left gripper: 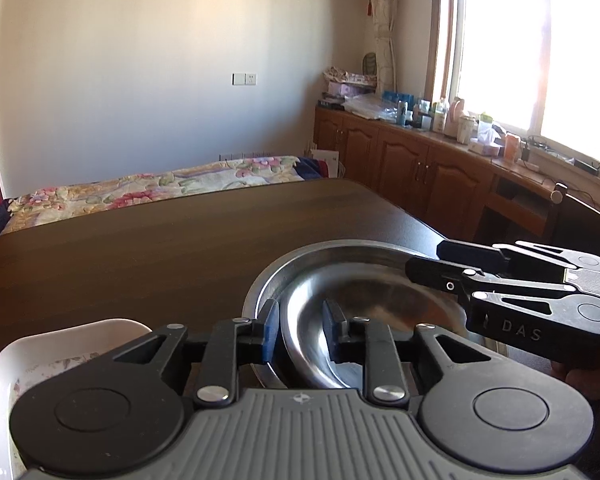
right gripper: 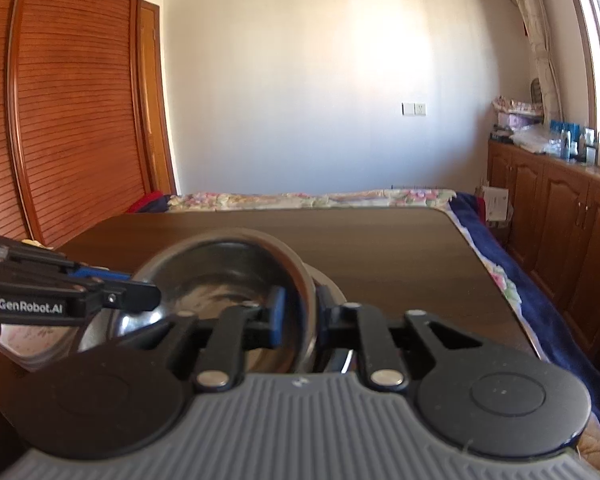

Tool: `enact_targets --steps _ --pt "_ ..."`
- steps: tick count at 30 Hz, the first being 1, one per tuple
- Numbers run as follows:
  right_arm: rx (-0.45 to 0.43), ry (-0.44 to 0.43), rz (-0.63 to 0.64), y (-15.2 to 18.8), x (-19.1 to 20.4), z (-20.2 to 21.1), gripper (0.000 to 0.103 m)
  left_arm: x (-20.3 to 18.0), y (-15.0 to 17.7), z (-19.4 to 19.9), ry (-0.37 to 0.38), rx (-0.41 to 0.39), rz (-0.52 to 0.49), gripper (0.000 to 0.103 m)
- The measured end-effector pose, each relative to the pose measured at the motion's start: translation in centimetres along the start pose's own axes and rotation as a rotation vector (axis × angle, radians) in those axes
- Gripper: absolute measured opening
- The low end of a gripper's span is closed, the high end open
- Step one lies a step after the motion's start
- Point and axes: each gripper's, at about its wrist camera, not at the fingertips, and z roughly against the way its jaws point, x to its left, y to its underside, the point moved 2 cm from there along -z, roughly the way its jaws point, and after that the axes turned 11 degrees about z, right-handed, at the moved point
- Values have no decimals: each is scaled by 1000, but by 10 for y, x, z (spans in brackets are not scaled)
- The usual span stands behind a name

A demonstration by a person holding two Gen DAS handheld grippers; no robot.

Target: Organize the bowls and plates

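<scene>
A steel bowl [left gripper: 364, 312] sits inside a wider steel plate [left gripper: 268, 280] on the dark wooden table [left gripper: 140, 248], close to the near edge and more toward the right-hand side of it. Both grippers are at this bowl.

The left gripper [left gripper: 300, 330] reaches over the near left part of the bowl's rim. Its blue-padded fingers [left gripper: 271, 330] stand a little apart, one outside the rim and one inside the bowl. A thin gap shows between each pad and the metal, so the rim lies between them but is not pressed.

The right gripper [right gripper: 298, 314] stands at the right part of the rim in the same way: one finger is inside the bowl and the other outside, over the plate. Its opening is narrow, and the pads seem to stand just off the wall of the bowl. In the left wrist view this gripper comes in from the right, above the far right rim.

A white dish with a flower pattern [left gripper: 40, 356] lies at the near left of the table, just beside the steel plate, partly hidden under the left gripper's body.

Behind the far edge of the table is a bed with a flowered cover [right gripper: 308, 199].
</scene>
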Motion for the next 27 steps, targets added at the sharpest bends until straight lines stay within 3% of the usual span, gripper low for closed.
enact_targets --steps 3,5,8,11,14,16,18,21,27 --pt "-36 17 31 -3 4 6 40 0 1 7 -10 -35 -3 43" --pt "-50 28 39 -4 5 9 40 1 3 13 -23 -76 -7 61" --pt "-71 38 15 0 3 14 50 3 8 19 -49 -131 1 76" --pt "-89 58 -15 5 0 16 58 6 17 19 -76 -174 12 84" --pt "-88 75 -18 12 -2 14 65 4 27 17 -92 -182 12 84" --pt "-85 79 -35 17 -3 12 78 5 32 17 -90 -185 14 84" --pt "-87 83 -64 24 -6 12 82 5 35 15 -89 -176 15 84" --pt "-70 73 -89 32 -6 8 82 6 36 12 -86 -163 30 81" --pt "-66 49 -119 37 -6 5 81 6 43 10 -93 -145 40 60"
